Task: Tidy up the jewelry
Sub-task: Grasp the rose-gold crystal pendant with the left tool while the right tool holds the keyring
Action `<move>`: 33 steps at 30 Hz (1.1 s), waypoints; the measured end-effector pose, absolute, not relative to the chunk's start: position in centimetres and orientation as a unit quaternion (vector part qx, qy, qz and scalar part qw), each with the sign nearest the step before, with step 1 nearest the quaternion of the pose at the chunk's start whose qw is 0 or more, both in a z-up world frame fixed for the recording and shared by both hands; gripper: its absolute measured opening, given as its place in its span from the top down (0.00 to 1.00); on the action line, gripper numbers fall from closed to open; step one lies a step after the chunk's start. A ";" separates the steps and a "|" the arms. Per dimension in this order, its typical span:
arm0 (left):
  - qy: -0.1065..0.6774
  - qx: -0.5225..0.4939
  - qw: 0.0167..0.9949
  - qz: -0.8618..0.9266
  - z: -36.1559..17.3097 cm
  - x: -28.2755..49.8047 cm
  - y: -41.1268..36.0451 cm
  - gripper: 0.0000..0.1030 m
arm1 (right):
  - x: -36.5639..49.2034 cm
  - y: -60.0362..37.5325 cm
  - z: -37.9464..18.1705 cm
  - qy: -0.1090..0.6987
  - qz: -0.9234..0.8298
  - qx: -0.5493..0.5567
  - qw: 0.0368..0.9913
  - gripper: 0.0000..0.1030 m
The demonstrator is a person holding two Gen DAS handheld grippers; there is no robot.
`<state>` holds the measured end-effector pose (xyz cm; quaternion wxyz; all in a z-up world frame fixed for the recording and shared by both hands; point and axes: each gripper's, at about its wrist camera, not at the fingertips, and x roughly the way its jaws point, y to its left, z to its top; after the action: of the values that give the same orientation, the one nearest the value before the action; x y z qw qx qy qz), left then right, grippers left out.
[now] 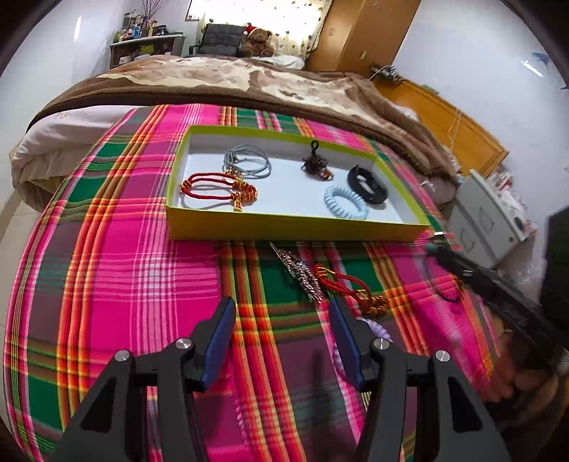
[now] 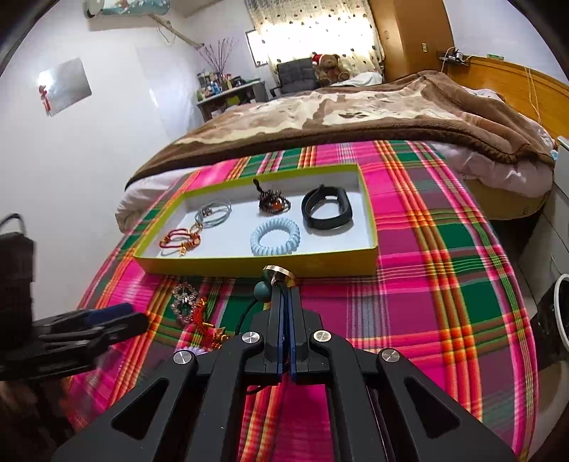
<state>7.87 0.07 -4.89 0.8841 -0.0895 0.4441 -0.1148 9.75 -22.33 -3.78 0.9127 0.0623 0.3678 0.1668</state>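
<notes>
You are working in a home bedroom. A bed (image 2: 355, 113) under a brown blanket (image 1: 220, 80) fills the far side, with a teddy bear (image 2: 329, 69) in a red hat behind it by a curtained window (image 2: 313, 28). A wooden wardrobe (image 1: 359, 32) stands far right, and a cluttered shelf (image 2: 227, 89) far left.

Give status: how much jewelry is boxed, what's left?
Done: five pieces lie in the box. In hand: the right gripper is shut on a black cord piece. Left: brooch, red cord and purple coil on the cloth; the left gripper is open.
</notes>
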 end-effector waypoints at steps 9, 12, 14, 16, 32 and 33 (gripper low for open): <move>0.453 -0.074 0.883 -0.103 -5.8 9.9 -2.0 0.45 | 9.2 -24.0 -2.5 0.350 0.166 0.067 0.920 0.98; 0.453 -0.064 0.884 -0.098 -5.9 10.5 -2.5 0.45 | 9.3 -24.4 -2.5 0.350 0.167 0.070 0.919 0.98; 0.451 -0.053 0.886 -0.093 -5.9 10.7 -2.9 0.45 | 9.4 -24.5 -2.5 0.351 0.169 0.070 0.918 0.98; 0.452 -0.058 0.886 -0.087 -5.9 10.8 -2.8 0.45 | 9.5 -24.5 -2.6 0.351 0.171 0.069 0.918 0.98; 0.452 -0.050 0.886 -0.086 -5.8 10.8 -2.7 0.76 | 10.2 -24.4 -3.1 0.358 0.181 0.069 0.914 0.98; 0.452 -0.049 0.887 -0.087 -5.8 10.8 -2.7 0.76 | 10.3 -24.4 -3.0 0.358 0.181 0.069 0.914 0.98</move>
<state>10.80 -2.72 -5.76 0.8865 -0.0486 0.4519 -0.0867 10.31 -24.38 -3.03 0.9135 0.0692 0.3577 0.1809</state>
